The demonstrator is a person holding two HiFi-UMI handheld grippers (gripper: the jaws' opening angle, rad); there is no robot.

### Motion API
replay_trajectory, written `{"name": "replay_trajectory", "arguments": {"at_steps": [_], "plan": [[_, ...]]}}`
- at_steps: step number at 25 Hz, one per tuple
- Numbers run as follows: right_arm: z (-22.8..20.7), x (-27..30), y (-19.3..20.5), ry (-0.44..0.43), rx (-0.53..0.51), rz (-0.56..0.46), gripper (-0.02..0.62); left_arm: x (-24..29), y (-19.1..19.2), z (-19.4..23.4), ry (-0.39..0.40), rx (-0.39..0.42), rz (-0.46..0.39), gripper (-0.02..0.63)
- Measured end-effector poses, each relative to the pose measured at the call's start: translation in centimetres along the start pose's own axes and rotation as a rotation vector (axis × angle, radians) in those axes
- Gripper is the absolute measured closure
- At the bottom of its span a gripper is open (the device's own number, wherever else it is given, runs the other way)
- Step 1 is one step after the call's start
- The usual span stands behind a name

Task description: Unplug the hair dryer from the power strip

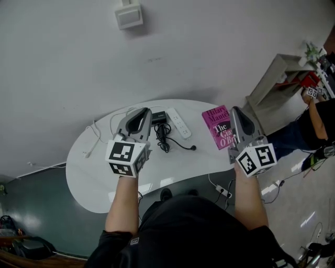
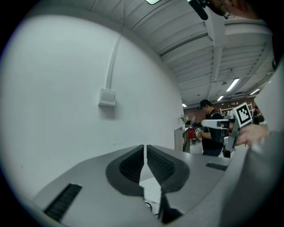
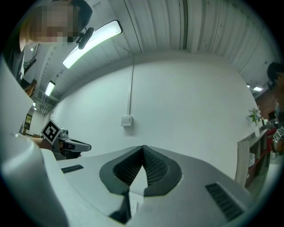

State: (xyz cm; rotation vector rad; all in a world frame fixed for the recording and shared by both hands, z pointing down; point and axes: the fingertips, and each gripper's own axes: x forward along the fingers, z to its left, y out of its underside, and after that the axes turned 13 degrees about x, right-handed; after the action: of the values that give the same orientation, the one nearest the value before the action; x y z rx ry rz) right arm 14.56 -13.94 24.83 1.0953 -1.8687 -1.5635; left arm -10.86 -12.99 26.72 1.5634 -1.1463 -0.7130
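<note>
Both tools are held up over the white table, neither touching anything. The left tool is squeezed down to a hairline slit with nothing in it. The right tool is closed tip to tip, also empty. The black hair dryer sits near the table's 12 o'clock edge, with the white power strip just at its 3 o'clock. Its black cord is bunched at its 6 o'clock, with the end lying on the table apart from the strip. There's a pink book at the strip's 3 o'clock.

Pink book flat on white table, right side; switch box on wall
</note>
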Motion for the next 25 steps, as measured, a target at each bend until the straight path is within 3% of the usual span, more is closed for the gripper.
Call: {"name": "replay_trajectory", "arguments": {"at_steps": [10, 25], "plan": [[0.8, 0.1, 0.3, 0.0, -0.055, 0.04, 0.561, -0.4, 0.8, 0.7, -0.018, -0.036, 0.007, 0.577], [2.4, 1.6, 1.3, -0.038, -0.039, 0.07, 0.561, 0.1, 1.3, 0.5, 0.001, -0.042, 0.014, 0.577]]}}
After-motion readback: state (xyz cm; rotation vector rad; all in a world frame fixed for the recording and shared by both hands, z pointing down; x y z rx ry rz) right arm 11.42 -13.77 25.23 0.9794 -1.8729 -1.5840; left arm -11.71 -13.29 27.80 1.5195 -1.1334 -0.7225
